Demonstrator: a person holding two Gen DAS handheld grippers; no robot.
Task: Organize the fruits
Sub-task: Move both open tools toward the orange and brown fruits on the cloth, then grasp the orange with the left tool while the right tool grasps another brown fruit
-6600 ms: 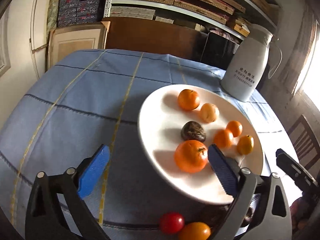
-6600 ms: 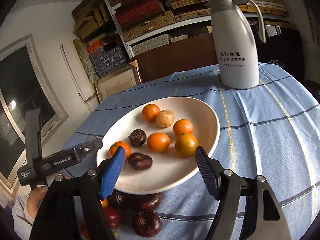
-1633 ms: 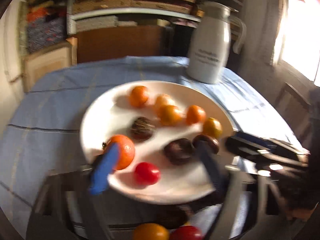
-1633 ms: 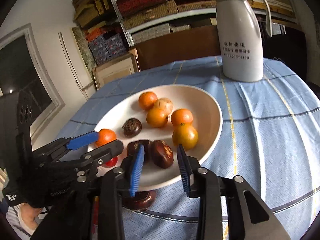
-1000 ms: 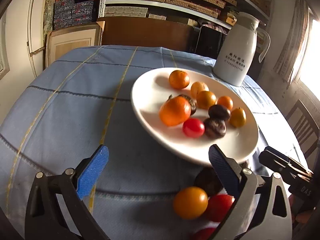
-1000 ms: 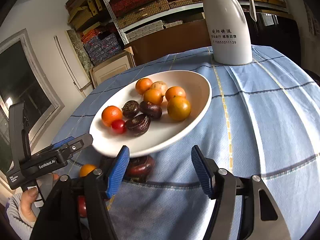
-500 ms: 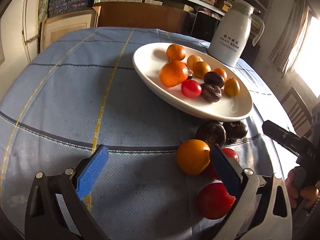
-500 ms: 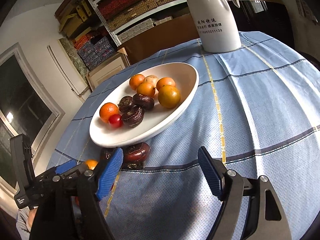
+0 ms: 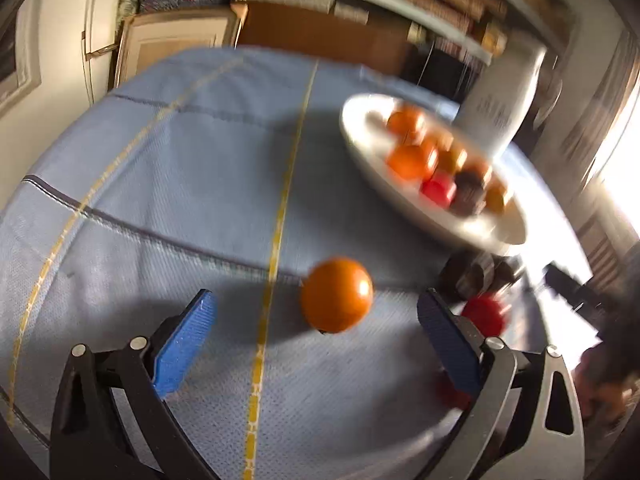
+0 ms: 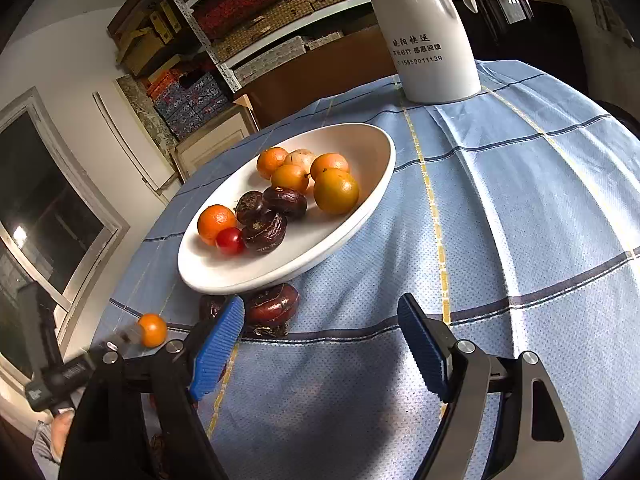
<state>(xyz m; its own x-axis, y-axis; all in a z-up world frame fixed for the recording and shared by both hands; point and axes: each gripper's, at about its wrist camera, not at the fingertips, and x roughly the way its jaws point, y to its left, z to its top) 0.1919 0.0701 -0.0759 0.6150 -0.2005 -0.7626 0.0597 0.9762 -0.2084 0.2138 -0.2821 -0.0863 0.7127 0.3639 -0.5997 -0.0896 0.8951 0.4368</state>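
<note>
Lying loose on the counter [image 9: 168, 184], an orange fruit [image 9: 337, 294] is now framed between the spread left hand-held gripper [image 9: 316, 344], newly lowered; right hand-held gripper [image 10: 320, 344] spread, empty; plate [image 10: 362, 216] part-filled.

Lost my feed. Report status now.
Left gripper open, orange fruit loose between fingers. Right gripper open, empty. Plate loaded; dark fruit beside it.

White jug [image 10: 428, 36] at upper right on checked blue cloth [image 10: 520, 184]; stacked boxes on shelves [image 10: 248, 4] at upper left.
</note>
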